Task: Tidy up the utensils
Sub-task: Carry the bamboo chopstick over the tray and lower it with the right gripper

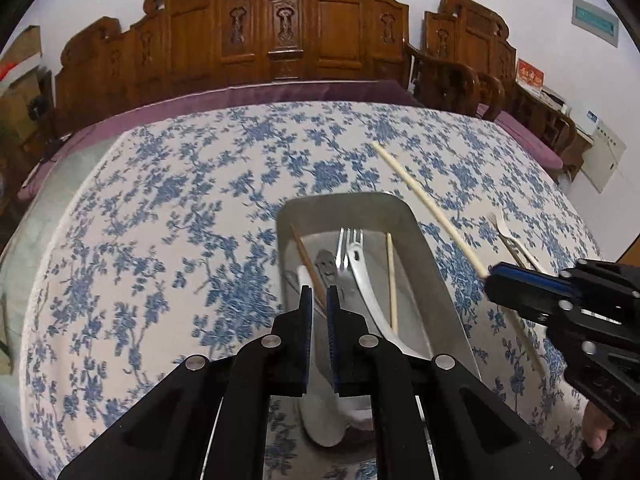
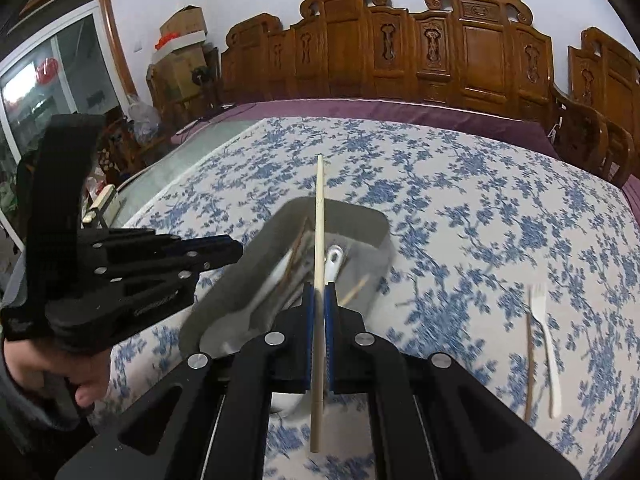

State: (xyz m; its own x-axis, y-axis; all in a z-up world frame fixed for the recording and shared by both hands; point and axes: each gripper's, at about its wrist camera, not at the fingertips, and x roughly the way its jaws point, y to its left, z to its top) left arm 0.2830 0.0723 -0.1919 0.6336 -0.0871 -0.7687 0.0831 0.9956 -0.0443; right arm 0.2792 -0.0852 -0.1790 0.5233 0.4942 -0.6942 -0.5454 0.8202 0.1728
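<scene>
A metal tray (image 1: 432, 248) lies on the blue-flowered tablecloth and holds a metal fork (image 1: 349, 240), a spoon (image 1: 362, 280), a pale chopstick (image 1: 391, 280), a brown chopstick (image 1: 306, 256) and a white utensil. My left gripper (image 1: 319, 296) hovers over the tray's near end, its jaws a narrow gap apart with nothing between them. My right gripper (image 2: 319, 292) is shut on a pale chopstick (image 2: 319, 216) and holds it over the tray (image 2: 360, 216). In the left wrist view the right gripper (image 1: 490, 276) is beside the tray with that chopstick (image 1: 424, 196).
A white plastic fork (image 2: 544, 332) and a brown chopstick (image 2: 529, 368) lie on the cloth right of the tray. Carved wooden chairs (image 1: 280, 28) stand behind the table. Cardboard boxes (image 2: 180, 52) are stacked at the far left.
</scene>
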